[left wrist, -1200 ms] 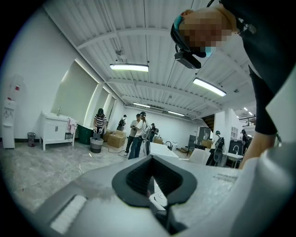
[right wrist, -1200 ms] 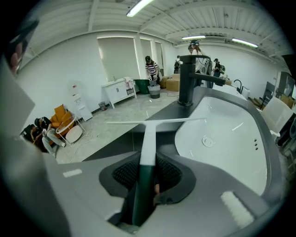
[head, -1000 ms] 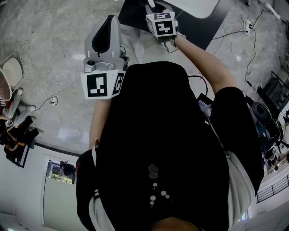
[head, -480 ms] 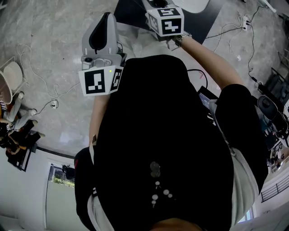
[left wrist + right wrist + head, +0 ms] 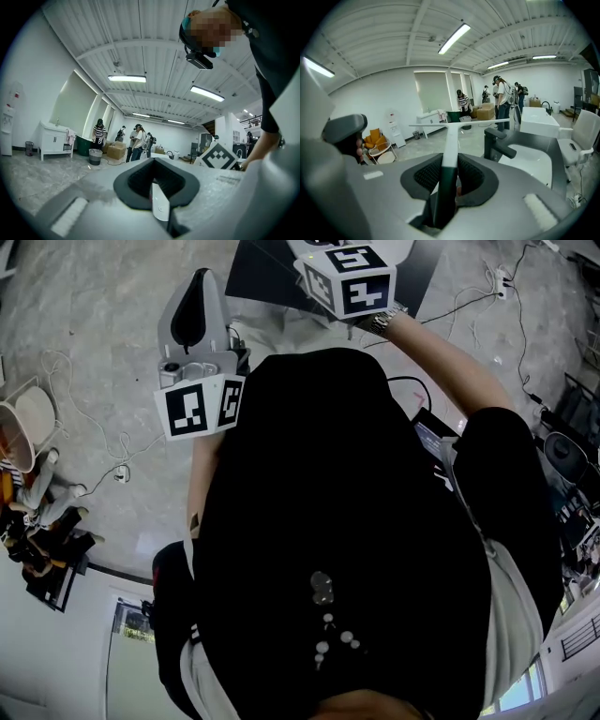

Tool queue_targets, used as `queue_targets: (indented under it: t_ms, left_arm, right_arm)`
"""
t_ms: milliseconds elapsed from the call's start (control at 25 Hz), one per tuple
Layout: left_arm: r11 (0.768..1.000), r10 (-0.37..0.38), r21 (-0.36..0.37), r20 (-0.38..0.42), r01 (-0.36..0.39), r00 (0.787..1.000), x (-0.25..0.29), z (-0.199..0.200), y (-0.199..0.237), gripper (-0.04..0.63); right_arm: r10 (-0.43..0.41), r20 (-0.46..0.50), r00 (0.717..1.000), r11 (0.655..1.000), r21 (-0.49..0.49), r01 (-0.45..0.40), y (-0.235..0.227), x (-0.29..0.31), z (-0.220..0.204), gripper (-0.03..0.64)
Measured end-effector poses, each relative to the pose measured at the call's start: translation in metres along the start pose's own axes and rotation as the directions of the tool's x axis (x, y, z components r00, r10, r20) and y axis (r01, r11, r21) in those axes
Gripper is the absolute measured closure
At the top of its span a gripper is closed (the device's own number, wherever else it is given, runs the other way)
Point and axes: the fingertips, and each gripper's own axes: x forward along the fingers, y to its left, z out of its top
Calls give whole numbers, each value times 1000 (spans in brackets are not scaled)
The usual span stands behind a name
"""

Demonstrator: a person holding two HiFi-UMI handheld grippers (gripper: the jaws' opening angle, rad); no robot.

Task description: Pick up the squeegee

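While the white washbasin (image 5: 534,164) and its dark tap (image 5: 499,146) fill the lower right of the right gripper view, the right gripper (image 5: 449,177) sits at lower centre. Its jaws are partway closed on the squeegee (image 5: 451,140) by its dark handle. The shaft runs straight out from the jaws to the crosswise blade at mid-frame. The left gripper (image 5: 157,180) stands parted and empty.

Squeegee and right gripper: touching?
Touching. The right gripper view shows the right gripper closed on the squeegee handle from both sides, with the blade out ahead.
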Motion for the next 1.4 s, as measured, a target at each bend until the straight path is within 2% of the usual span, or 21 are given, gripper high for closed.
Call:
queue_targets:
  t_ms: [240,400,600,920,1240,1400]
  left_arm:
    - [1000,3,14,57,-4,998,2,20,-6,595]
    - [999,29,12,86,-30,996,2,35,-4,595]
    - [998,59,22,136,-63,989,4,54,4,595]
    - [997,70,29,190,-77,979,5,73,3,595]
    - [996,68,38,213,-78,975,6,72,-2,595]
    - [996,64,42,211,-75,975,7,71,-6,595]
  right_arm:
    - [0,143,990,999,-32,4,4,-33,58,523]
    - [-1,244,970,997,-71,19,8,-60,88,523]
    - [-3,327,945,995,-89,34,10,-78,111,523]
    - [-16,406,914,991,-115,69,13,-106,131,523]
    - [-12,465,885,990,-119,76,18,-119,137,523]
    - [-6,464,886,992,-112,65,19,-122,135,523]
